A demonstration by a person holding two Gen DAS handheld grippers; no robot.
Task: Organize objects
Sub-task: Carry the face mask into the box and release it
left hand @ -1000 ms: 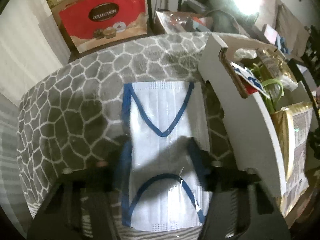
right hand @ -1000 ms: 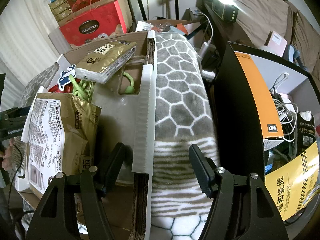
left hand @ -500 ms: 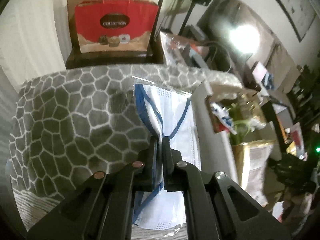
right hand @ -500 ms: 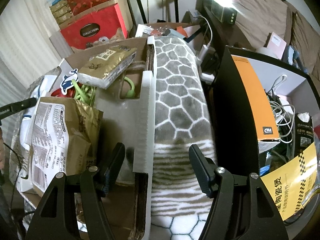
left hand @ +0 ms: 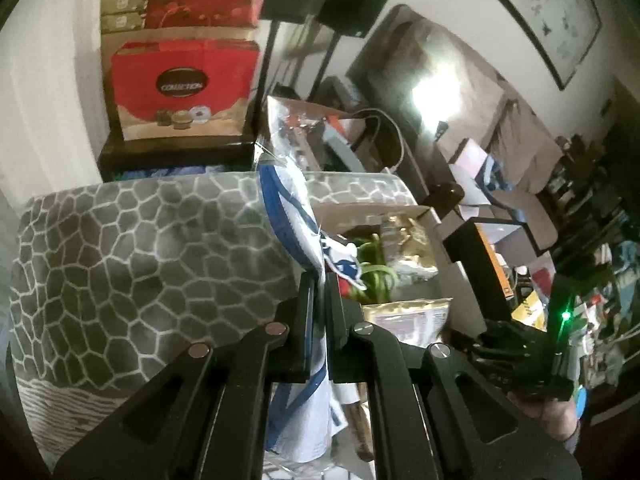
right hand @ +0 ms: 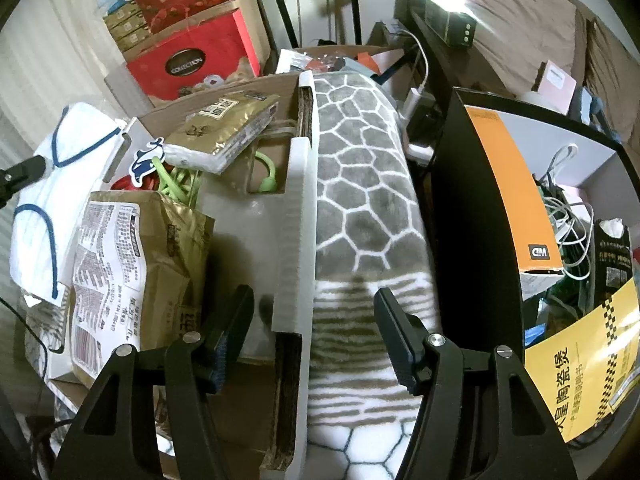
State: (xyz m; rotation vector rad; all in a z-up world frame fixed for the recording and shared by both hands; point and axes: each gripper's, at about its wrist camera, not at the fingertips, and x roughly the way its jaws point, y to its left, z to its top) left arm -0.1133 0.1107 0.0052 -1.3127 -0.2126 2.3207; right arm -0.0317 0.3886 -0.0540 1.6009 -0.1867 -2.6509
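Observation:
A white face mask with blue straps in a clear wrapper [left hand: 296,220] hangs edge-on in the air, and my left gripper [left hand: 320,280] is shut on it above the grey patterned blanket [left hand: 140,260]. The right wrist view shows the same mask [right hand: 44,208] at the far left, beside the open cardboard box [right hand: 296,216]. That box holds gold packets [right hand: 224,128], a brown printed bag [right hand: 132,264] and green cords [right hand: 180,180]. My right gripper [right hand: 316,312] straddles the box's white wall. Its jaws are closing slightly, and the pads are clear of the wall.
A red gift bag [left hand: 180,88] stands on a dark stand behind the blanket. Right of the blanket are a black and orange box [right hand: 500,184], tangled white cables [right hand: 568,208] and a yellow bag [right hand: 580,364]. A lit lamp [right hand: 448,0] glares at the back.
My left gripper shut on the mask where it lay flat on the blanket and lifted it, so it now hangs clear. The right gripper kept its place.

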